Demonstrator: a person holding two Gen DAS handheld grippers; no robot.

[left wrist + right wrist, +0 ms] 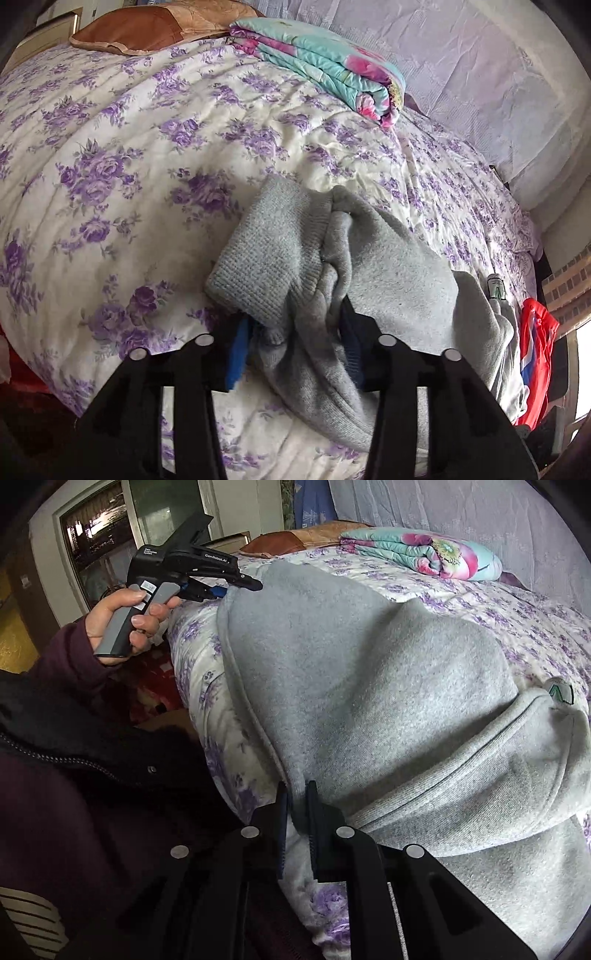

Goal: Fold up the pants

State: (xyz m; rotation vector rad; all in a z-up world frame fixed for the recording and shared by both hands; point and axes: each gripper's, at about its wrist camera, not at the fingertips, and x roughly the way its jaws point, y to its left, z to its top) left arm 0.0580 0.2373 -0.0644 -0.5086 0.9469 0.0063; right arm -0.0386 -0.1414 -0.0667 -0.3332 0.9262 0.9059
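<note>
Grey sweatpants (pixel 369 686) lie across a bed with a purple floral cover (pixel 129 155). In the left wrist view my left gripper (pixel 295 339) is shut on the bunched grey pants (pixel 369 266) near a ribbed cuff (pixel 266 251). In the right wrist view my right gripper (pixel 297 812) is shut on the pants' edge near the ribbed waistband (pixel 461 775) at the bed's side. The left gripper also shows there (pixel 236 583), held in a hand, gripping the far end of the pants.
A folded teal and pink floral blanket (pixel 325 62) and a brown pillow (pixel 140 29) lie at the far end of the bed. A red garment (pixel 535 350) hangs at the right. A white curtain (pixel 480 74) lines the far side. The person's dark jacket (pixel 92 794) is close.
</note>
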